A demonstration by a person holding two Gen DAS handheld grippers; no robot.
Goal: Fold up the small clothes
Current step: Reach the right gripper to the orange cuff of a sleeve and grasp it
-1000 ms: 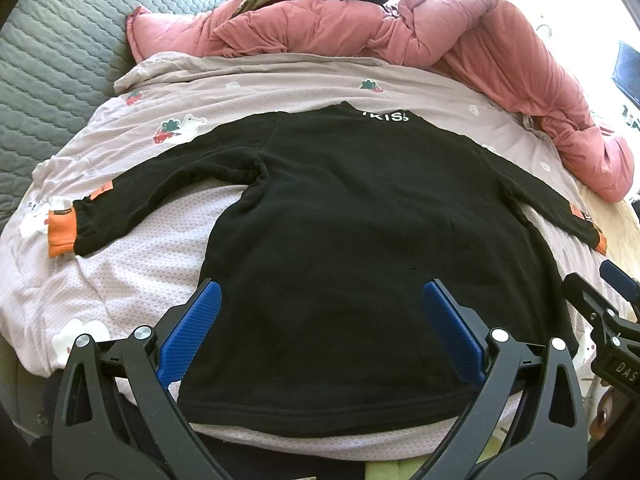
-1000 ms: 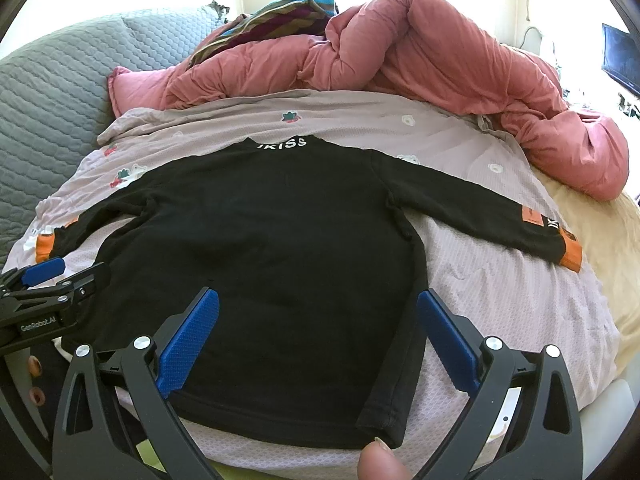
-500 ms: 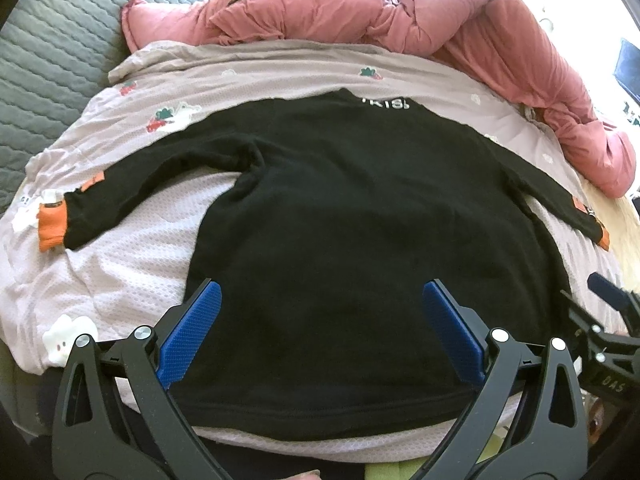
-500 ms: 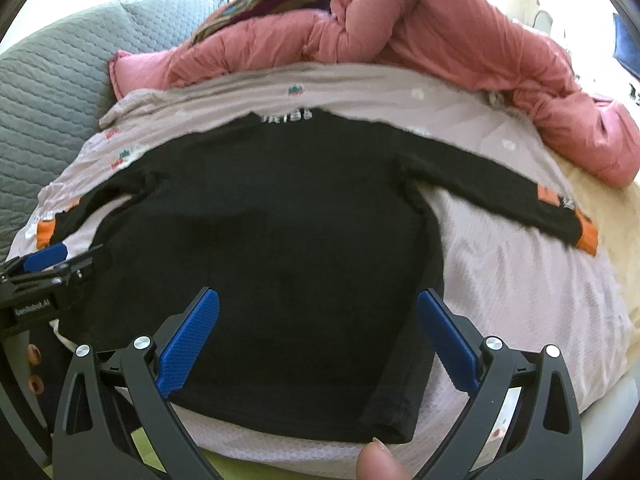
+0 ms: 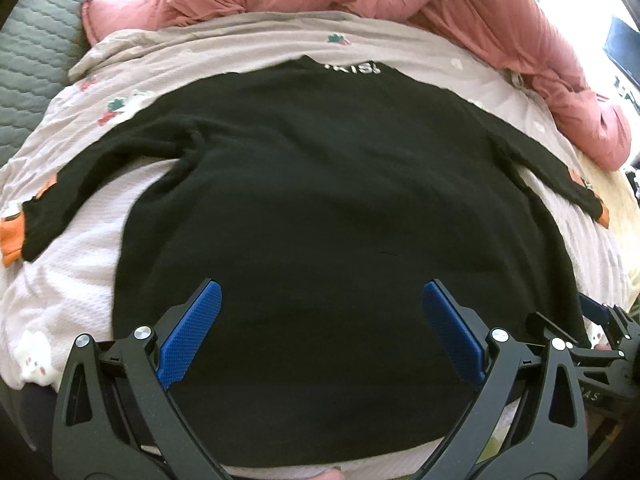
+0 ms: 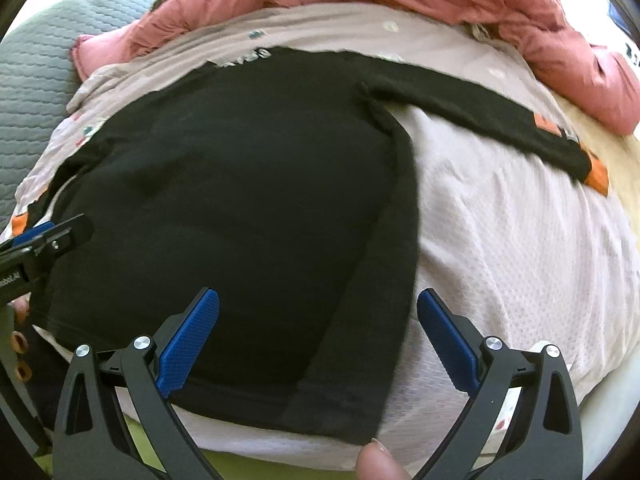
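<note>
Spread flat, back up, on the pale printed sheet [image 5: 80, 280] of the bed: one black sweater [image 5: 328, 208], both sleeves stretched out sideways, orange cuffs at the ends, hem nearest the cameras. Soft, light and limp by the look of the knit, likely to sag and drag on the sheet rather than slide, so best pinched at the hem corners or at a cuff [image 6: 596, 172]. Two grippers, left gripper [image 5: 320, 312] and right gripper [image 6: 318, 312], each with blue pads wide apart and holding nothing, hovering over the hem; one pink duvet [image 5: 500, 20] heaped behind.
</note>
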